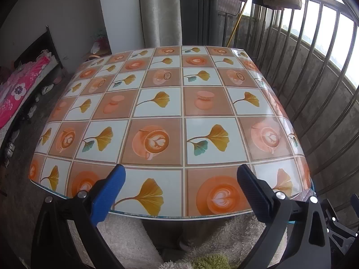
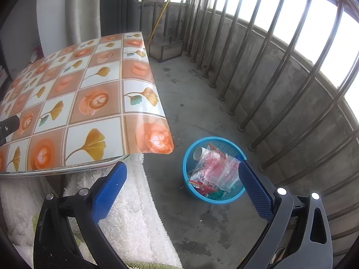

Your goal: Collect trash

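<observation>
A blue plastic basket [image 2: 187,179] stands on the concrete floor right of the table. It holds clear plastic bags with red print [image 2: 215,168], a white paper cup [image 2: 198,152] and coloured wrappers [image 2: 206,189]. My right gripper [image 2: 182,174] is open and empty, held above the floor just left of the basket. My left gripper [image 1: 179,177] is open and empty over the near edge of the table [image 1: 161,103], which has a cloth printed with coffee cups and ginkgo leaves. No trash shows on the table top.
A metal railing [image 2: 269,67] on a concrete wall runs along the right. A fluffy white garment [image 2: 134,213] is below the table's near edge. A bed with pink bedding [image 1: 20,89] is far left. A grey curtain [image 1: 159,11] hangs behind the table.
</observation>
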{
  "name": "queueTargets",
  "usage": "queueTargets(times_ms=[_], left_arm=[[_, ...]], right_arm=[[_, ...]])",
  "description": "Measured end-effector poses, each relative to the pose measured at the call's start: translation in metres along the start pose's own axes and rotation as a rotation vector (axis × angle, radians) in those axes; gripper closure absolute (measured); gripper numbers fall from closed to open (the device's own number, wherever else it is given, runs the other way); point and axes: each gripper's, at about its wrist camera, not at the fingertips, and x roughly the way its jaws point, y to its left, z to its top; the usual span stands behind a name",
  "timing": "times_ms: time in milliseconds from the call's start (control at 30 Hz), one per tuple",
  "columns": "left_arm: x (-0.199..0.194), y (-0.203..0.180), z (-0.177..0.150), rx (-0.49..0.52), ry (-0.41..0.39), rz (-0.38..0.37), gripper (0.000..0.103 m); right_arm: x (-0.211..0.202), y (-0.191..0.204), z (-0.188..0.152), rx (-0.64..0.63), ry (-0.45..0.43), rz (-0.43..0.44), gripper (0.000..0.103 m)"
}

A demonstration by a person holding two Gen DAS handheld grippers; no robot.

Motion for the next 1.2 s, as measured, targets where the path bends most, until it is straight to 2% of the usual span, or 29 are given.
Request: queueTargets(times_ms=[1200], left_arm=[[-0.009, 0.019, 0.000, -0.043, 0.003, 0.017, 0.006]], right_arm=[[-0.006, 0.015, 0.004, -0.019, -0.020, 0.041, 0.007]])
